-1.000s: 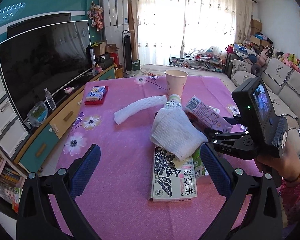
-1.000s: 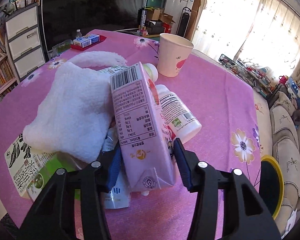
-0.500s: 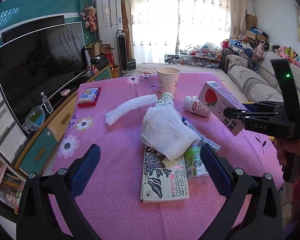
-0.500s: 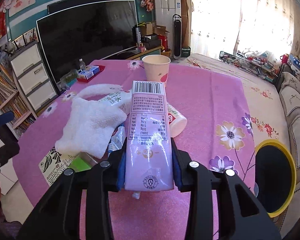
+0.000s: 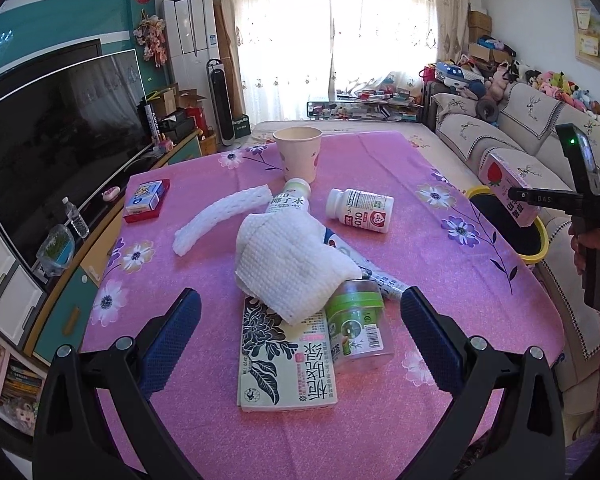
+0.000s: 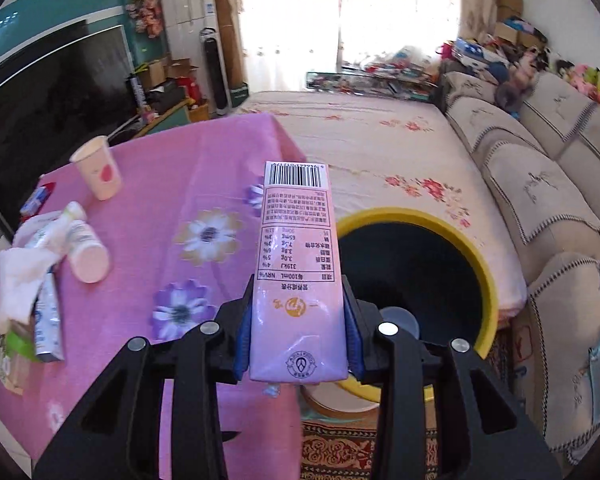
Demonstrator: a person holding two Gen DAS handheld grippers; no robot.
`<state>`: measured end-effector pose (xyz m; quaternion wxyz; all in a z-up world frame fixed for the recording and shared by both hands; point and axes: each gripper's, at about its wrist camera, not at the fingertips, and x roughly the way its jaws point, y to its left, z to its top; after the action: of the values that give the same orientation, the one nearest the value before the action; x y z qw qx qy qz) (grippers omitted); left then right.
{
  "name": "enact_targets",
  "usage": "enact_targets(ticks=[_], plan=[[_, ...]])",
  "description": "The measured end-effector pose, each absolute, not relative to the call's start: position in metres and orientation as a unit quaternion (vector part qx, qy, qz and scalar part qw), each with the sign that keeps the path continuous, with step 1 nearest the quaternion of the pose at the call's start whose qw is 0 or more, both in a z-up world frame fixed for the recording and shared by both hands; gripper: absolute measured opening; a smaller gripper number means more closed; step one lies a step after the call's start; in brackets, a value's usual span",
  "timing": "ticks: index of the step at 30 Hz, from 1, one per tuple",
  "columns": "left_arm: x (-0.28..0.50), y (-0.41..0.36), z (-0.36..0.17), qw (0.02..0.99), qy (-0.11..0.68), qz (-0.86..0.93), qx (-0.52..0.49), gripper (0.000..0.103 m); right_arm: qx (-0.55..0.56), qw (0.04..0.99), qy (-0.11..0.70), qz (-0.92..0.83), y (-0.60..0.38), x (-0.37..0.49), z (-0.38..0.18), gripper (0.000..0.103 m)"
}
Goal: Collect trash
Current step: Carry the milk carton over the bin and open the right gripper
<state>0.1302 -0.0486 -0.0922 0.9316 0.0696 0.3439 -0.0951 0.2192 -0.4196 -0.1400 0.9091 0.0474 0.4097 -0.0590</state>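
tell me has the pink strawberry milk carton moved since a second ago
Yes. The pink strawberry milk carton, clamped in the right gripper, went from above the pink table out to the yellow-rimmed bin beside it.

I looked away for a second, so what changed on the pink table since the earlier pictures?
The right tongs, gripping the pink milk carton throughout, carried it off the trash pile to above the yellow-rimmed black bin. The white paper towel, paper cup and open left tongs stayed put.
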Motion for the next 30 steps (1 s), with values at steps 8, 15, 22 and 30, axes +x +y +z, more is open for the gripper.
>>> enact_targets(ticks=[8, 15, 22, 30], plan=[[0.137, -0.074, -0.096, 0.925, 0.353, -0.108, 0.087, 0.098, 0.068, 0.875, 0.465, -0.117, -0.475, 0.251, -0.198, 0.036], [0.141, -0.087, -0.099, 0.921, 0.359, -0.113, 0.098, 0.098, 0.079, 0.864, 0.481, -0.128, -0.495, 0.268, -0.221, 0.036], [0.142, -0.091, -0.103, 0.919, 0.363, -0.115, 0.100, 0.098, 0.081, 0.879, 0.451, -0.135, -0.495, 0.260, -0.207, 0.062], [0.139, -0.073, -0.111, 0.916, 0.378, -0.098, 0.096, 0.098, 0.073, 0.899, 0.417, -0.110, -0.462, 0.219, -0.183, 0.062]])
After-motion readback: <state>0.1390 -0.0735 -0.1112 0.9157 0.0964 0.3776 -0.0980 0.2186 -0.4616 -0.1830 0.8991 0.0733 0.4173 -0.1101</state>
